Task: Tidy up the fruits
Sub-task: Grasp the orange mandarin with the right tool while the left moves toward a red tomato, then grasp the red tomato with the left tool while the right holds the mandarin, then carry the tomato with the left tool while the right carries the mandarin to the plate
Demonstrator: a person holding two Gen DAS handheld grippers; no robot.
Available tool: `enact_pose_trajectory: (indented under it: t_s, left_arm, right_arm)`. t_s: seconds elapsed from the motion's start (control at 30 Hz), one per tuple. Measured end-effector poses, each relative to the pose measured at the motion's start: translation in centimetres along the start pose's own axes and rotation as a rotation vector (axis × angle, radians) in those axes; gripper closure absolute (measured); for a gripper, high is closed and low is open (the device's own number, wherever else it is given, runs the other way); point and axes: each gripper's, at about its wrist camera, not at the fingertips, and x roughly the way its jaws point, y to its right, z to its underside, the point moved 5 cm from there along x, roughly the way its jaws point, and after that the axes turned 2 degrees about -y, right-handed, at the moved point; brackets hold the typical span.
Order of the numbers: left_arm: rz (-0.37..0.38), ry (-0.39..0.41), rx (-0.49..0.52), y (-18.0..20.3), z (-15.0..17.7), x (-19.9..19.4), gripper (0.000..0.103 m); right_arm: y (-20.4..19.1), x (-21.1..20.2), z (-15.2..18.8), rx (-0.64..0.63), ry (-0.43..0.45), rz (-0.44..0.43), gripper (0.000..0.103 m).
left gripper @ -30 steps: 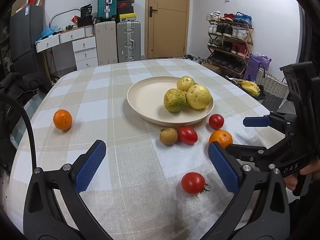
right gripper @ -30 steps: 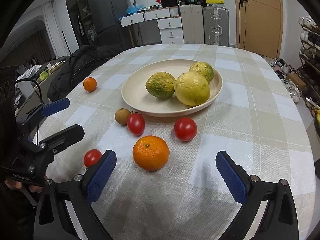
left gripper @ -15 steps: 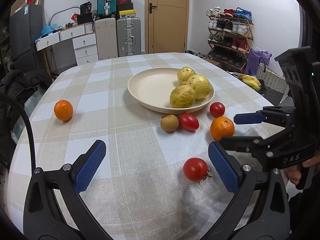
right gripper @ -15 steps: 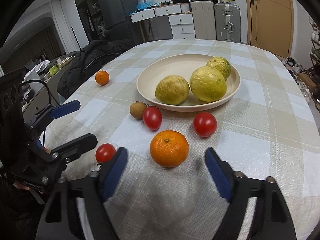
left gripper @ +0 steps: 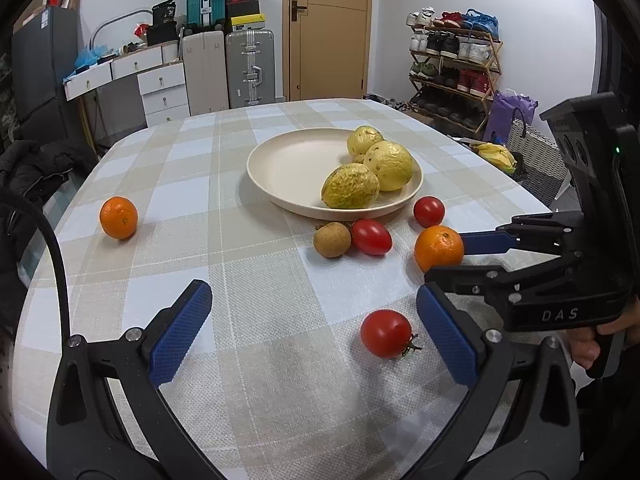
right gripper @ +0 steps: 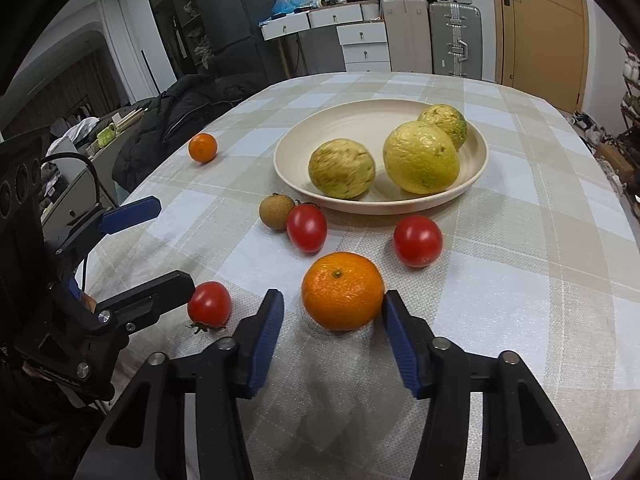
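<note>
Checked tablecloth (right gripper: 520, 264): right gripper (right gripper: 332, 312) jaws just closing round near orange (right gripper: 342, 290), not yet clamped; soft, round, so you pinch its widest middle. Left gripper (left gripper: 316, 320) wide open, empty.

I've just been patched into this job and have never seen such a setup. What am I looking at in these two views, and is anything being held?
There is no robot arm. A person carries a hand-held gripper in each hand, and each has a wide-angle camera looking along its two blue-padded fingers. One picture comes from the left hand-held gripper, the other from the right hand-held gripper; each also sees the other from the side.

On the checked table stands a cream plate with three yellow-green fruits. Loose on the cloth lie a near orange, a far orange, three tomatoes and a small brown fruit.

The left one is open and empty. The right one's jaws have just been closing around the near orange: one pad touches it, the other shows a gap, so nothing is gripped yet.
</note>
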Motion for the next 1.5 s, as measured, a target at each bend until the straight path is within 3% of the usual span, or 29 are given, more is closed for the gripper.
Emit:
enact_pose_trajectory:
  t_s: [0.13,0.33,0.63,0.73,0.8,1.1,1.3,1.5]
  left_arm:
    - [-0.003,-0.005,0.008,0.2,0.0,0.1,0.001]
    - [-0.008,-0.033,0.033,0.6,0.3,0.2,0.001]
    - [0.046,-0.099,0.065,1.7,1.0,0.9,0.002]
    - [0.085,-0.118,0.069,2.2,1.3,1.2,0.014]
    - [0.106,-0.14,0.071,2.4,1.5,1.6,0.029]
    - [0.173,-0.189,0.066,3.0,2.2,2.4,0.061]
    - [0.193,-0.185,0.064,3.0,2.1,2.6,0.075]
    - [0.204,-0.17,0.054,2.9,1.9,2.3,0.076]
  right_arm:
    - [0.6,0.0,0.0,0.017,0.001,0.004,0.06]
    - [0.5,0.0,0.0,0.0,0.011,0.007,0.061]
    - [0.6,-1.4,-0.6,0.009,0.081,-0.007,0.061]
    - [0.6,-1.7,-0.8,0.013,0.091,-0.006,0.061]
    - [0.5,-1.8,-0.8,0.013,0.091,-0.01,0.061]
    - [0.2,-1.9,-0.7,0.003,0.093,-0.009,0.061]
    - [0.2,-2.0,-0.6,0.002,0.091,-0.009,0.062]
    - [0.1,-2.0,-0.5,-0.003,0.092,-0.006,0.061]
